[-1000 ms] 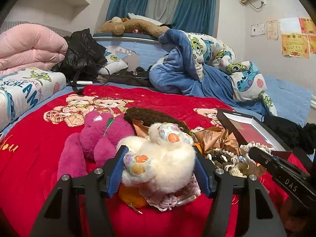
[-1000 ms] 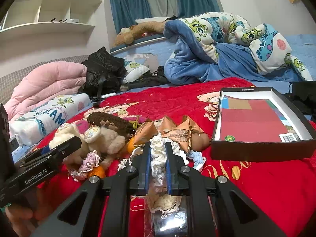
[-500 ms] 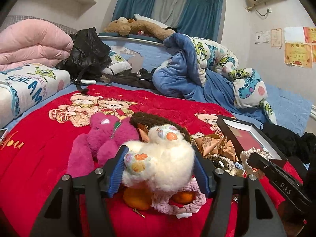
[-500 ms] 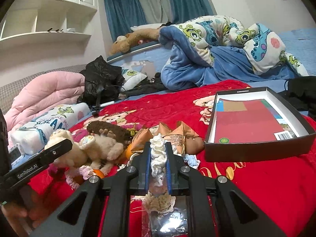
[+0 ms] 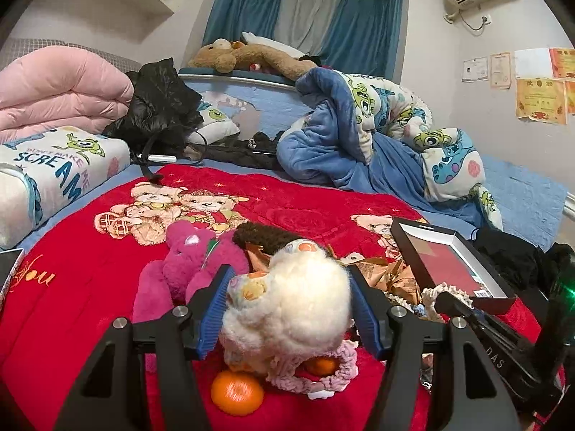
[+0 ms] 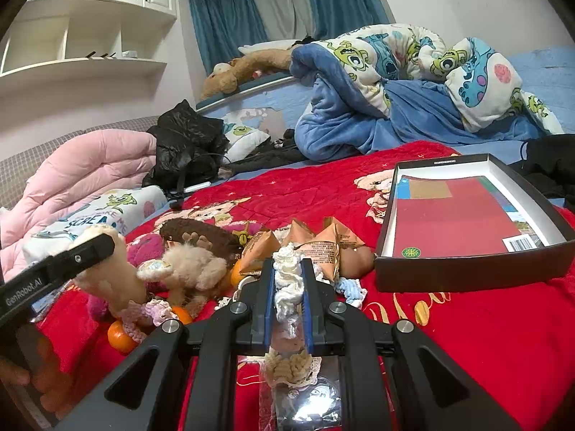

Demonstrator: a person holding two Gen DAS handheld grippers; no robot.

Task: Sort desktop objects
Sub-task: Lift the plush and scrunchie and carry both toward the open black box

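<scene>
My left gripper (image 5: pixel 289 309) is shut on a cream plush toy (image 5: pixel 291 309) and holds it lifted above the red blanket; the same toy shows in the right wrist view (image 6: pixel 118 280). Under it lie a pink crochet piece (image 5: pixel 316 373) and two oranges (image 5: pixel 237 391). My right gripper (image 6: pixel 287 287) is shut on a white crochet piece (image 6: pixel 287 280), held just above the blanket. An open black box (image 6: pixel 467 222) with a red lining sits to the right, also in the left wrist view (image 5: pixel 449 262).
A magenta plush (image 5: pixel 187 273), a brown knitted item (image 5: pixel 266 237), gold snack packets (image 6: pixel 316 244) and a blue crochet bit (image 6: pixel 350 287) lie in the pile. A blue quilt (image 5: pixel 359 143), black bag (image 5: pixel 161 104) and pink duvet (image 5: pixel 57 86) lie behind.
My left gripper has lifted the cream plush up off the pile, uncovering the oranges and the pink crochet piece. My right gripper has risen slightly with the white crochet piece.
</scene>
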